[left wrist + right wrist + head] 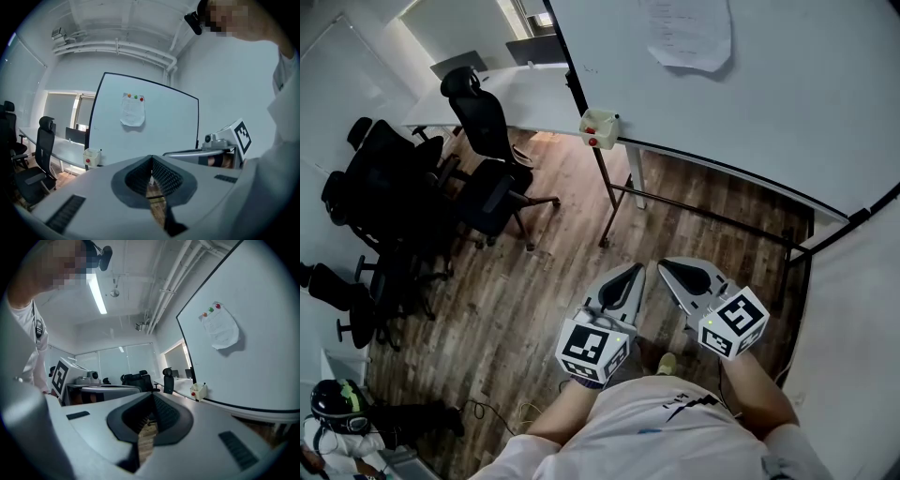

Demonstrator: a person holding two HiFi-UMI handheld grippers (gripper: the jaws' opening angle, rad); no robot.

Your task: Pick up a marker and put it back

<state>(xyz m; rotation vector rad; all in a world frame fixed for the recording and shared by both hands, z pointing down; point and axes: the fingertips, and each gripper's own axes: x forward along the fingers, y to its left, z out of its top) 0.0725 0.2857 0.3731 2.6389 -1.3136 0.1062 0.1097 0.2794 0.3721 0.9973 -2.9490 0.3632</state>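
Observation:
A small cream holder box (599,128) with a red spot on its front hangs at the left end of the whiteboard's ledge; I cannot make out single markers in it. The same holder (91,156) shows in the left gripper view and, as the holder (199,391), in the right gripper view. My left gripper (635,271) and right gripper (667,266) are held side by side close to the person's body, well short of the whiteboard (750,84). Both are shut with nothing between the jaws, as the left gripper (151,160) and right gripper (152,397) show in their own views.
The whiteboard stands on a metal frame (614,192) over a wooden floor (544,272). A paper sheet (686,33) hangs on it. Several black office chairs (487,155) and a white desk (511,98) stand to the left. A person (342,427) sits at the lower left.

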